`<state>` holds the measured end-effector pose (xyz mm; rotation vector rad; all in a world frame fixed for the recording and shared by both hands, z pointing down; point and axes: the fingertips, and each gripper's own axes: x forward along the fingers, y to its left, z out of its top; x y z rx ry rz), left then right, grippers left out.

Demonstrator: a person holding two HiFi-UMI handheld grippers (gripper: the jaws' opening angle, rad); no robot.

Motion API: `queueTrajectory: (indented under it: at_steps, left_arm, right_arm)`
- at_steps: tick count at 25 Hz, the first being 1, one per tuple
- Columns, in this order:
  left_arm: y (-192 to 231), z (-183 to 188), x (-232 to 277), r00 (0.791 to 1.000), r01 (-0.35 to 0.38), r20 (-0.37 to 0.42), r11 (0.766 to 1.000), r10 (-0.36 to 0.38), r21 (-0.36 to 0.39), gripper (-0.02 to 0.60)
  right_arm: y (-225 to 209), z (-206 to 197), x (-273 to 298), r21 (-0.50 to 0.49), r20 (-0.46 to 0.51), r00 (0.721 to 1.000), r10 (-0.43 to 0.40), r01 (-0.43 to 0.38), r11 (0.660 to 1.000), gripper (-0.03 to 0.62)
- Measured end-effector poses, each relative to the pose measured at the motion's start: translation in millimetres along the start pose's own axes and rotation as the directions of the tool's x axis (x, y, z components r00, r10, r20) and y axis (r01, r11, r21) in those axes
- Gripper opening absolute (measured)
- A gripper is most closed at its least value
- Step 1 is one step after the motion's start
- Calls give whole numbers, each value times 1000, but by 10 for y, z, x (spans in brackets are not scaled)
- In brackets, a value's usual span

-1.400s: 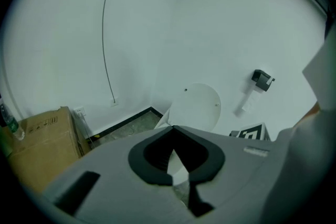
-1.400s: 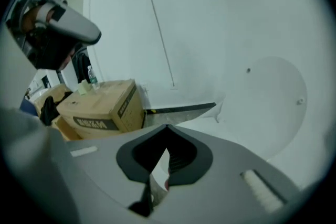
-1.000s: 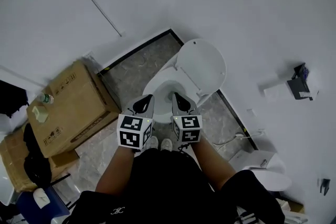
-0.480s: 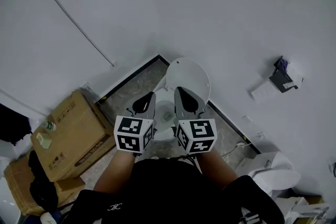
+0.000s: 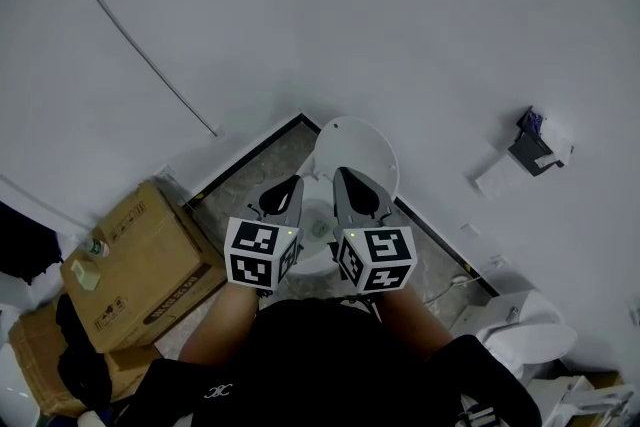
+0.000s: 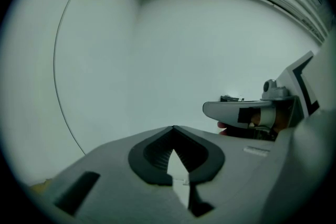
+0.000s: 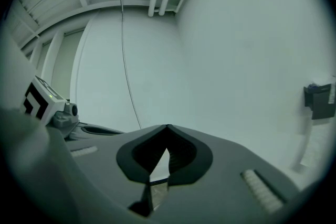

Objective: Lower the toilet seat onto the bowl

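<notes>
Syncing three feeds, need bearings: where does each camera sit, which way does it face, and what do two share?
Head view: on the head, steeply down at the toilet; shows left tool, right tool, forearms.
Left gripper view: on the left tool, facing the wall; own shut jaws, right tool.
Right gripper view: on the right tool, facing the wall; own shut jaws.
Shared: paper holder, head and right gripper views.

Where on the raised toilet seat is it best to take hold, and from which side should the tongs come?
Grip the toilet seat at its free top edge, farthest from the bowl. Come from the front, the person's side: the seat stands raised with the wall behind it, so only that side looks open. The right tongs are shut; open them first.
</notes>
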<state>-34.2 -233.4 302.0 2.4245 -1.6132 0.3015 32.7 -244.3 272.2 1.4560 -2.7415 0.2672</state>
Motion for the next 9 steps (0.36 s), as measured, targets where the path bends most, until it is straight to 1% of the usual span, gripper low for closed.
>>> queueTrajectory:
  at_steps: [9]
  left_arm:
    - [-79, -49, -26, 1000, -16, -11, 1000, 16, 10, 8]
  right_arm:
    - [-39, -79, -94, -4, -16, 1000, 10, -11, 1000, 5]
